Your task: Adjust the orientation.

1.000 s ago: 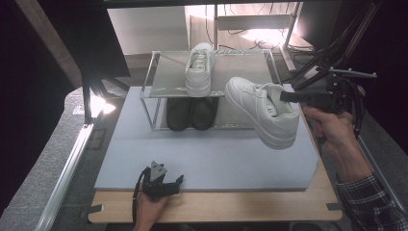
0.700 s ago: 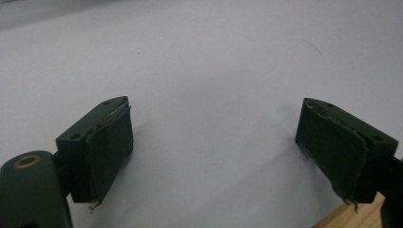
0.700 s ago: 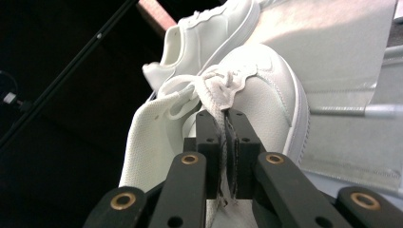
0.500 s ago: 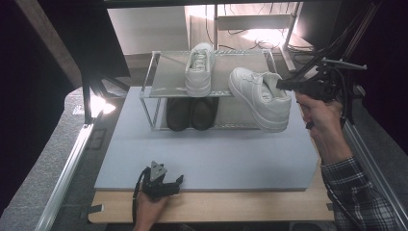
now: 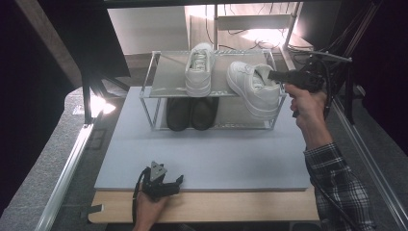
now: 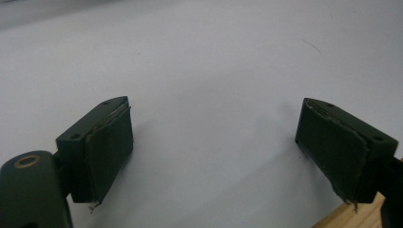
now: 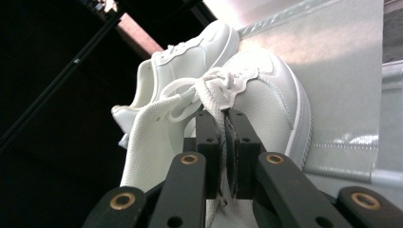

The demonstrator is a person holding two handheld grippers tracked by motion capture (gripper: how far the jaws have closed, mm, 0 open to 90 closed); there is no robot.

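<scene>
Top shelf of the rack point(image 5: 163, 82): one white shoe point(image 5: 198, 68) already stands at centre. We judge its mate point(image 5: 255, 89) half placed (toe over the shelf's right end, heel overhanging the near edge), pinched at its collar by our right gripper point(image 7: 224, 142). Our left gripper point(image 6: 214, 147) rests spread on the desk point(image 5: 216, 154). Black shoes point(image 5: 191, 113) sit below.

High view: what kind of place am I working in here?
Probably a lab recording bench, not a home: a two-tier shoe rack stands on a grey mat over a wooden table, with loose cables and metal framing behind.
</scene>
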